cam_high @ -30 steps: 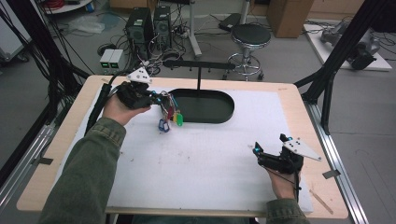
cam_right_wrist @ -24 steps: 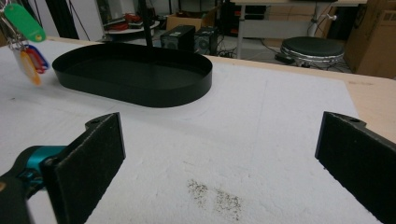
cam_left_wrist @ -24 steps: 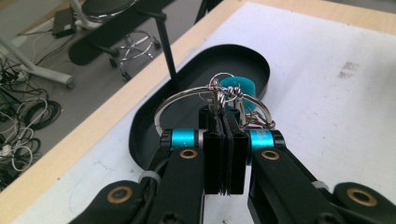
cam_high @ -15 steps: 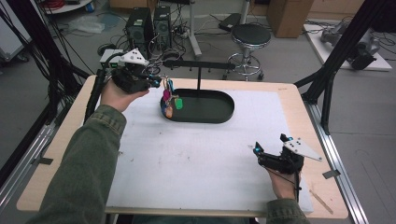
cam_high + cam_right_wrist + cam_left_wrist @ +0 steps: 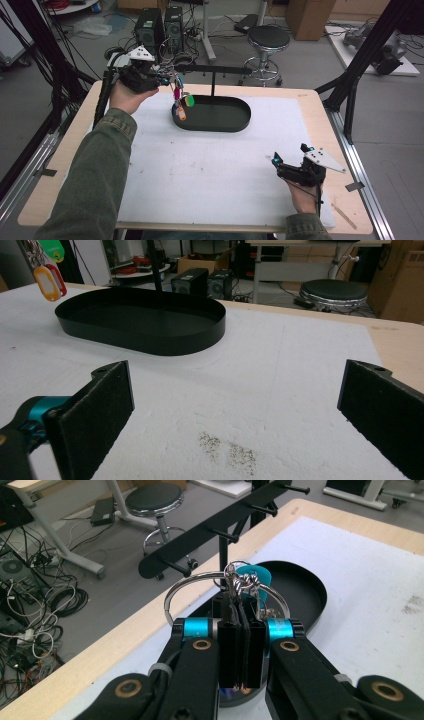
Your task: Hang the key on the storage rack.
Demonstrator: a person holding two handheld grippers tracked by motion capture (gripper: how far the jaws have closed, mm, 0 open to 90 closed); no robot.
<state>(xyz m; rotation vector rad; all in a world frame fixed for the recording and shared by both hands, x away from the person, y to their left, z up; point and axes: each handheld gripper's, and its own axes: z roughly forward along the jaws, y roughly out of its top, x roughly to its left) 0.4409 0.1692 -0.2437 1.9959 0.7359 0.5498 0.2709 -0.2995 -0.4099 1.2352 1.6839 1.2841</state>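
Gripping a metal key ring (image 5: 200, 587) between pressed-together jaws, the left gripper (image 5: 167, 80) holds it above the far left end of the black oval tray (image 5: 235, 125), just beside the black peg rack (image 5: 220, 530). Coloured key tags (image 5: 181, 102) dangle from the ring over the tray's rim. Near the table's (image 5: 320, 100) front right corner, the right gripper (image 5: 235, 405) rests on the white mat (image 5: 210, 170), jaws wide apart and holding nothing.
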